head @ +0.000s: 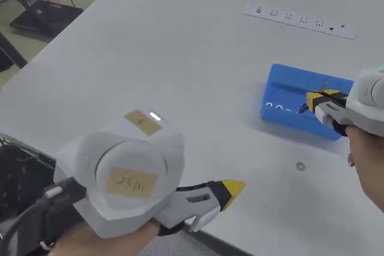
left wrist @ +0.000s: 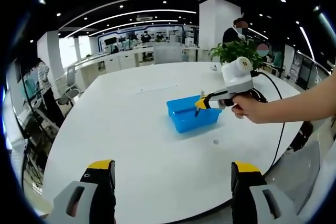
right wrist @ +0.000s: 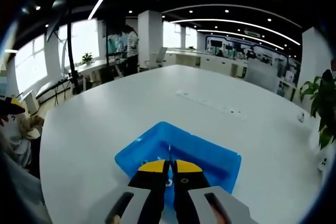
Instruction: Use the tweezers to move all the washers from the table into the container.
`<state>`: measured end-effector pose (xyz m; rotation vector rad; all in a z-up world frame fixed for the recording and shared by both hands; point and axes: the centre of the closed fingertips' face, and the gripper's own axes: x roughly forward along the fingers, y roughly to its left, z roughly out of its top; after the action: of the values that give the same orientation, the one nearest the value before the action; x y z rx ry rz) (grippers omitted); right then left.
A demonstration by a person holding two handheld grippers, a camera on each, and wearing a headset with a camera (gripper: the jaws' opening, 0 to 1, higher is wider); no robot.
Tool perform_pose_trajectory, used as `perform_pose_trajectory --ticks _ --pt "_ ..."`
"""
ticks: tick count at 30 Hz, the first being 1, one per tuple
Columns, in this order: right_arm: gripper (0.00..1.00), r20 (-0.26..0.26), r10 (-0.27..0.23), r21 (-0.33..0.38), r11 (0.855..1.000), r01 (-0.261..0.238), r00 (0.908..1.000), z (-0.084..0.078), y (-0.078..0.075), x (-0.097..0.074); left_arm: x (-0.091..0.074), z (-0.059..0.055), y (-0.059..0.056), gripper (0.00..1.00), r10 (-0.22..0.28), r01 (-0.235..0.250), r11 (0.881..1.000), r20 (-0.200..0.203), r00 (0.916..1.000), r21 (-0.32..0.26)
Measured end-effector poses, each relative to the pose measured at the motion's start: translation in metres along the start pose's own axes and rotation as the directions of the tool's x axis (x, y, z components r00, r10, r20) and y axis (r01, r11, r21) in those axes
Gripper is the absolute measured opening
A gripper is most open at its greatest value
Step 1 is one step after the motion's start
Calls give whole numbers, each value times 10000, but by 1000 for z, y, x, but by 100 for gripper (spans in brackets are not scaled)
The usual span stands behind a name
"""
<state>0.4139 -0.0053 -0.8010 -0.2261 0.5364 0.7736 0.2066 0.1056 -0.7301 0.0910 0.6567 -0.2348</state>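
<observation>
Right gripper: fingers clamping together on tweezers, tips hanging over blue container.
Left gripper: fingers standing apart, hovering above desk.
Washer: lying on desk, near container.

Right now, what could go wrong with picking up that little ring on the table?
1. The tweezers, clamped in the shut right gripper, are thin, so they could twist or slip on the pick.
2. The washer lies flat on the smooth table outside the blue container. A clumsy poke might flick it away.
3. The open left gripper isn't steadying the container, so a bump may slide it.
</observation>
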Motion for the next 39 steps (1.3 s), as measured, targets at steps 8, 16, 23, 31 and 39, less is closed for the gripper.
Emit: perform_pose_trajectory --ticks 8,16,23,31,39 --pt "1 498 -3 118 9999 -2 9988 15 0 -19 -3 5 -1 94 0 -2 9999 165 9999 119" --pt "1 1153 -120 402 9992 74 9933 30 2 -47 -7 6 -5 93 -52 46 9997 258 9997 220" --pt "1 1576 -91 601 9982 -4 9875 34 9 -71 -11 7 -5 93 -19 11 9998 385 9993 205" --pt "1 1511 18 836 9964 -146 9885 22 16 -84 -14 8 -6 93 -3 -9 9996 430 9991 290" --pt "1 1179 104 1085 9938 -233 9930 1 20 -85 -16 10 -8 93 5 -24 9993 505 9987 364"
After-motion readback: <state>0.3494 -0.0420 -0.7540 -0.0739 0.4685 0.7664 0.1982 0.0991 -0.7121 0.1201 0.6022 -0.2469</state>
